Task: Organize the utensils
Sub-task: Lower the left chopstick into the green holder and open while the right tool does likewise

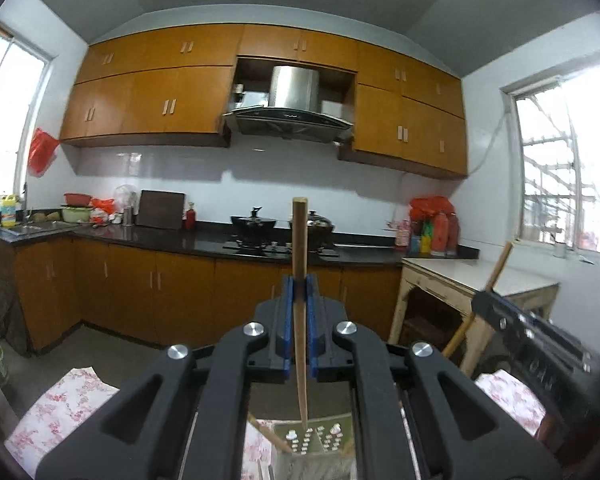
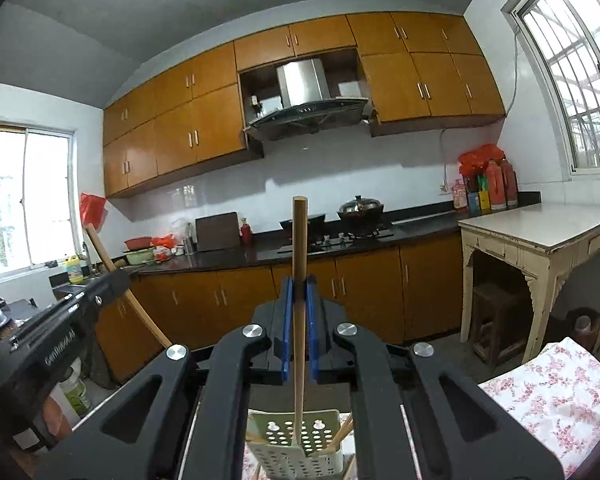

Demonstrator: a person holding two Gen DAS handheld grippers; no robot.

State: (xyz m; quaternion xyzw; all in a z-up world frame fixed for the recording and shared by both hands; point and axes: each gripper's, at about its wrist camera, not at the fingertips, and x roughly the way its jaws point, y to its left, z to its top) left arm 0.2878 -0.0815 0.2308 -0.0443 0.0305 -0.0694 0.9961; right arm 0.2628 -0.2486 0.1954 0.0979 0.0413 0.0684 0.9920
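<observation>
While both grippers point level, left gripper clenched on upright chopstick, right gripper clenched on second chopstick, both tips above perforated holder, floral cloth beneath, kitchen counter beyond.

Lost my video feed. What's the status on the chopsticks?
Left tongs shut on a chopstick, right tongs shut on another chopstick. Perforated utensil holder below. Nothing blocking.

Both grippers are built alike — black moulded linkage arms pinned with round silver screws, and blue pads are fitted inside the left gripper and right gripper.
</observation>
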